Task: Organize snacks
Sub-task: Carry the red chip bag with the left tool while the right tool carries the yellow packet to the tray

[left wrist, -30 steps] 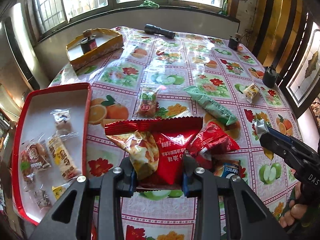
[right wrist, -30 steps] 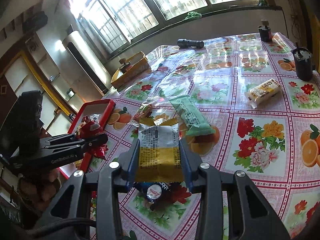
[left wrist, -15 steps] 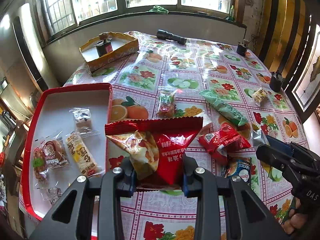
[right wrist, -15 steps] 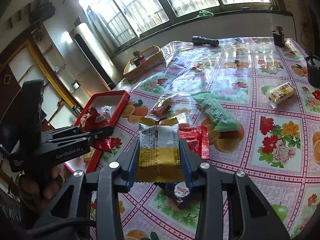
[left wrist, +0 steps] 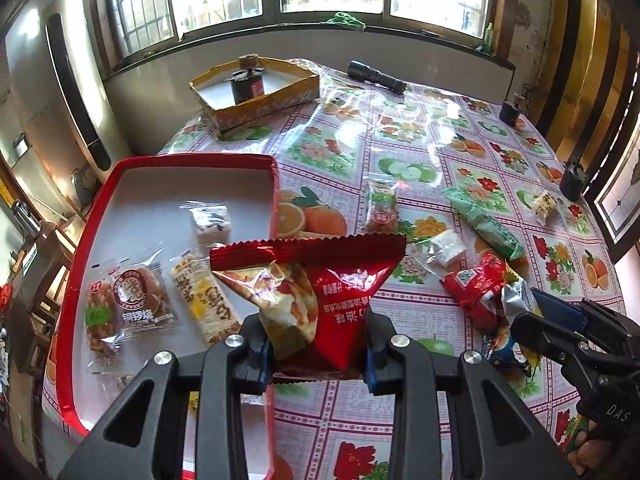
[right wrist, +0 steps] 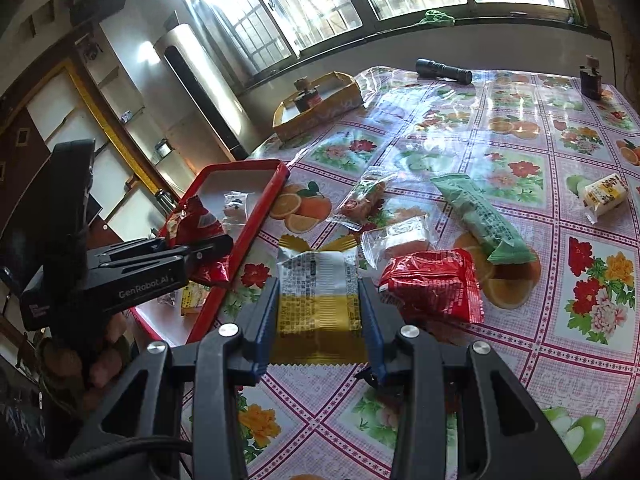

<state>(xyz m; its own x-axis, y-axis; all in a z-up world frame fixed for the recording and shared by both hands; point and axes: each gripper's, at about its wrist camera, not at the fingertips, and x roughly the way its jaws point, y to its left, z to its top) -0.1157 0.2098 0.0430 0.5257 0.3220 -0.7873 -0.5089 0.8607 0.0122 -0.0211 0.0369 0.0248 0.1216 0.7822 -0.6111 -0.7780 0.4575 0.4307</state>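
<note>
My left gripper (left wrist: pixel 318 354) is shut on a red snack bag (left wrist: pixel 320 284) and holds it above the right edge of the red tray (left wrist: pixel 92 216), which holds several wrapped snacks (left wrist: pixel 136 300). My right gripper (right wrist: pixel 320 320) is shut on a yellow and silver snack pack (right wrist: pixel 318 292) held above the table, right of the tray (right wrist: pixel 256 216). The left gripper with its red bag (right wrist: pixel 196 232) also shows in the right wrist view. Loose snacks lie on the table: a red pack (right wrist: pixel 434 286), a green bar (right wrist: pixel 480 218), a clear-wrapped snack (right wrist: pixel 364 200).
A floral tablecloth (left wrist: pixel 400 148) covers the table. A yellow cardboard box (left wrist: pixel 256 92) with a dark jar stands at the back left. A black flashlight (left wrist: pixel 376 76) lies at the back. Dark small containers (left wrist: pixel 572 180) stand at the right. A small yellow snack (right wrist: pixel 604 192) lies far right.
My left gripper has moved left with the red bag, from over the table to over the tray's right edge. My right gripper with the yellow pack has followed toward the tray.
</note>
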